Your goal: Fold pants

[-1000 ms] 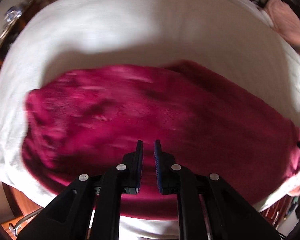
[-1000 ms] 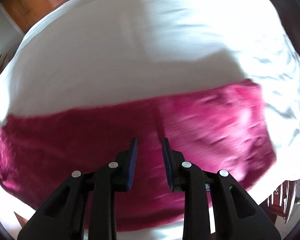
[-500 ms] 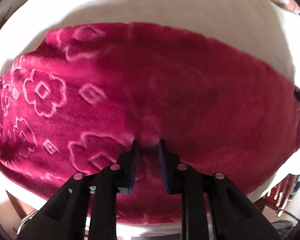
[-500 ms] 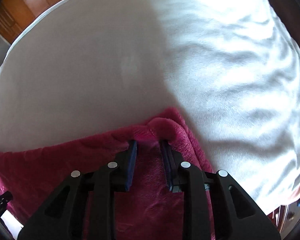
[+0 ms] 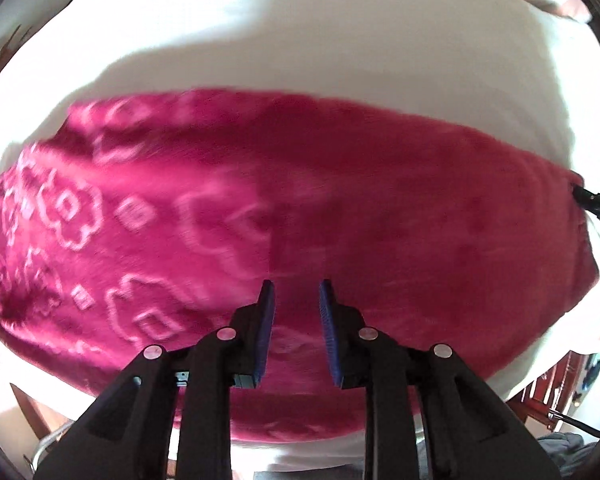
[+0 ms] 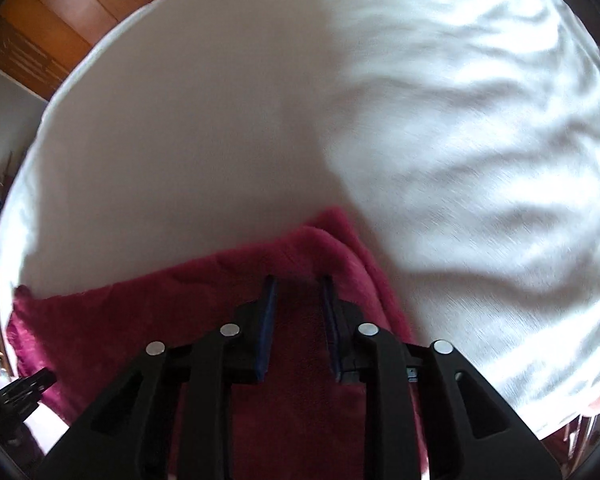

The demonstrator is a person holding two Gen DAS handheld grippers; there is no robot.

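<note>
- The pants (image 5: 320,216) lie flat on a white bed (image 5: 340,40), long axis running across, in front of and under the left tongs (image 5: 296,292).
- Left tongs: narrowly parted, nothing between them, above the middle of the pants.
- Right tongs (image 6: 298,284): narrowly parted over the pants' right corner (image 6: 332,232); whether they pinch cloth, I cannot tell.
- Only the left view shows the flower pattern and full length; only the right view shows the corner's raised edge.

left hand-held gripper (image 5: 296,288): jaws parted, nothing between | right hand-held gripper (image 6: 297,282): jaws parted, angled downward
</note>
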